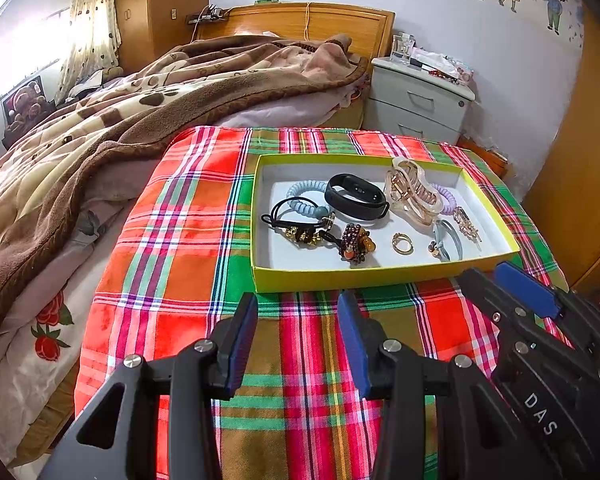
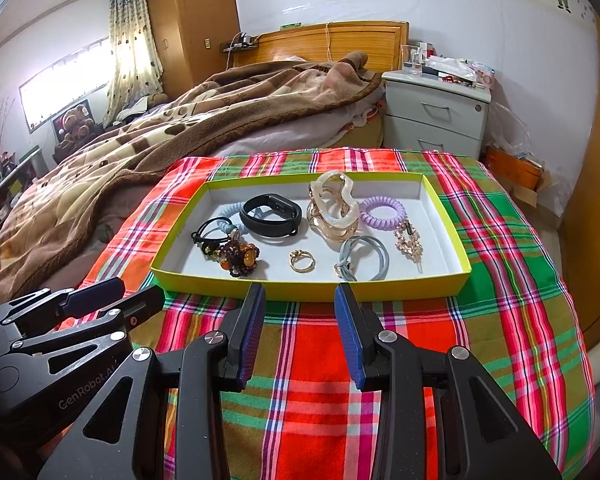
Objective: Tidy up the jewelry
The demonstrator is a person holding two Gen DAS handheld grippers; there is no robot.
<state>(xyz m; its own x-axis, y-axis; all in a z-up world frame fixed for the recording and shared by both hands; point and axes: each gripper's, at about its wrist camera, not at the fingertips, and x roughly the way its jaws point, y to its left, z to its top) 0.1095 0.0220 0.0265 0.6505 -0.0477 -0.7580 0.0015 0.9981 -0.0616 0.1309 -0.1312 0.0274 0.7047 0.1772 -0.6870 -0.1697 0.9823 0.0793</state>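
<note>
Both wrist cameras look forward and downward past their own jaws, near the plaid cloth point(image 1: 188, 240). Both face the yellow tray point(image 1: 364, 278) and the bed point(image 1: 100, 120) behind, the left view from further left.

Bare plaid cloth point(image 2: 320, 360) lies open between the grippers and the tray's point(image 2: 308, 290) near wall at 12 o'clock. Inside the tray, the tall hair claw point(image 2: 334, 208) at 12 and the black wristband point(image 2: 270, 214) at 11 crowd the far half; the brown blanket point(image 2: 148, 148) rises at 10 o'clock.
</note>
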